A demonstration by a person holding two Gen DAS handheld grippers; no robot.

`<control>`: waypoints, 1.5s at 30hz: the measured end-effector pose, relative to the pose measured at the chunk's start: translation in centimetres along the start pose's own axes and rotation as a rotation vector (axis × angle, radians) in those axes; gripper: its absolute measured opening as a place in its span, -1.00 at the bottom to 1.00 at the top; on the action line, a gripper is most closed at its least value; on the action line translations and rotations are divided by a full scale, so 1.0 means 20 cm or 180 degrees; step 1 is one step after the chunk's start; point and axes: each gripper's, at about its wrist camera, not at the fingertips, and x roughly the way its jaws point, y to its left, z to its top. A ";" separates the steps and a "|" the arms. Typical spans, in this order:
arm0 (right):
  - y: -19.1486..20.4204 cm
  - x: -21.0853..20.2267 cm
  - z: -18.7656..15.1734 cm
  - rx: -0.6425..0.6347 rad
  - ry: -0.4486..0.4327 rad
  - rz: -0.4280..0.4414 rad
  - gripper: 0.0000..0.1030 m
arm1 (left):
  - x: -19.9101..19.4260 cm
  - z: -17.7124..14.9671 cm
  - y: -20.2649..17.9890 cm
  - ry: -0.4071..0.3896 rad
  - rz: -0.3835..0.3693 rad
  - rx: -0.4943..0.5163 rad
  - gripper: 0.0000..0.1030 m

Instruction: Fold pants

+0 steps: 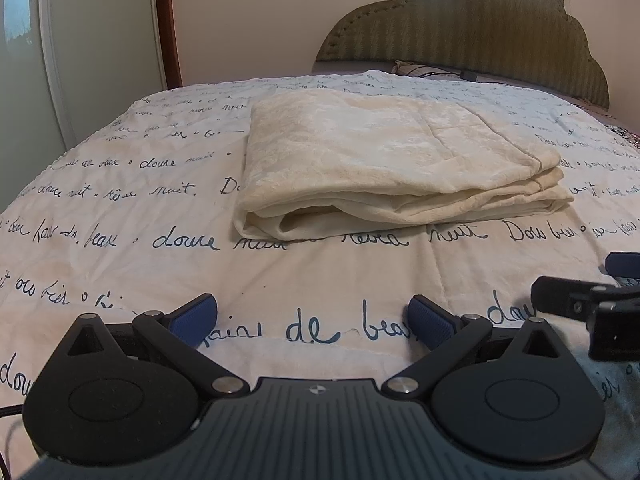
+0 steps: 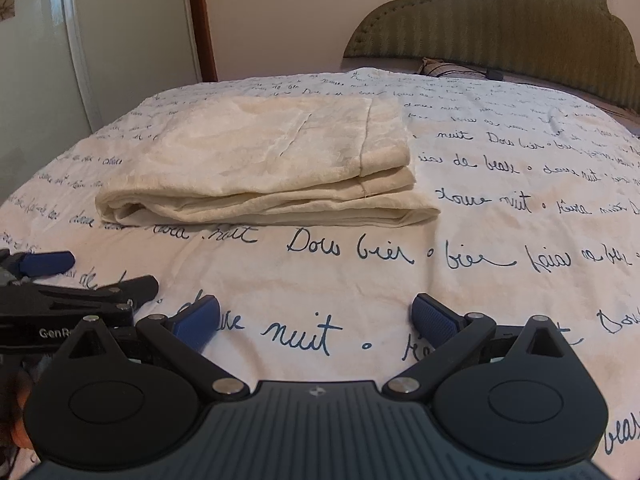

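Note:
Cream pants (image 1: pixel 384 160) lie folded in a flat stack of layers on the bed, and show in the right wrist view (image 2: pixel 264 160) left of centre. My left gripper (image 1: pixel 314 316) is open and empty, low over the quilt in front of the pants and apart from them. My right gripper (image 2: pixel 316 316) is open and empty, also in front of the pants. The right gripper shows at the right edge of the left wrist view (image 1: pixel 588 300); the left gripper shows at the left edge of the right wrist view (image 2: pixel 60 288).
The bed has a white quilt (image 1: pixel 120 220) with dark blue handwriting. A green padded headboard (image 1: pixel 472 28) stands at the far end, with a pillow and a cable (image 1: pixel 440 70) below it. A wardrobe door (image 1: pixel 80 40) stands at the left.

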 end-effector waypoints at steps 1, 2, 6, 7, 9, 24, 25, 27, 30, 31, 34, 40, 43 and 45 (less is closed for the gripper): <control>-0.01 -0.01 0.01 0.0067 0.0024 -0.0063 1.00 | 0.00 0.00 0.00 -0.0001 0.0003 0.0003 1.00; -0.01 -0.02 0.03 0.0137 0.0054 -0.0113 1.00 | 0.00 0.00 0.00 0.0000 0.0004 0.0004 1.00; -0.02 -0.05 0.08 0.0234 -0.0139 -0.0112 1.00 | 0.00 0.01 -0.01 0.0009 0.0023 0.0037 1.00; -0.02 -0.06 0.09 0.0252 -0.0236 -0.0138 1.00 | 0.00 0.01 -0.02 0.0006 0.0030 0.0055 1.00; -0.03 -0.04 0.10 0.0286 -0.0246 -0.0078 1.00 | 0.00 0.01 -0.01 0.0001 0.0031 0.0051 1.00; 0.04 0.06 -0.03 0.0064 -0.0107 -0.0180 1.00 | -0.02 0.05 0.06 0.0019 0.0000 -0.0192 0.99; 0.04 0.06 -0.03 0.0053 -0.0101 -0.0190 1.00 | -0.02 0.06 0.06 0.0022 0.0013 -0.0209 0.99; 0.04 0.07 -0.03 0.0036 -0.0089 -0.0201 1.00 | -0.02 0.07 0.06 0.0028 0.0046 -0.0221 0.99; 0.05 0.07 -0.03 0.0002 -0.0056 -0.0214 1.00 | -0.02 0.09 0.06 0.0045 0.0156 -0.0189 0.99; 0.05 0.08 -0.03 -0.0009 -0.0051 -0.0223 1.00 | -0.02 0.09 0.06 0.0045 0.0199 -0.0182 0.99; 0.05 0.08 -0.03 -0.0022 -0.0054 -0.0235 1.00 | -0.02 0.09 0.07 0.0057 0.0208 -0.0214 0.99; 0.05 0.08 -0.03 -0.0019 -0.0058 -0.0233 1.00 | -0.02 0.08 0.07 0.0073 0.0225 -0.0211 0.99; 0.05 0.08 -0.03 -0.0017 -0.0058 -0.0231 1.00 | 0.00 0.08 0.06 0.0080 0.0232 -0.0180 0.99; 0.06 0.08 -0.03 -0.0016 -0.0059 -0.0231 1.00 | 0.00 0.07 0.06 0.0079 0.0240 -0.0166 0.99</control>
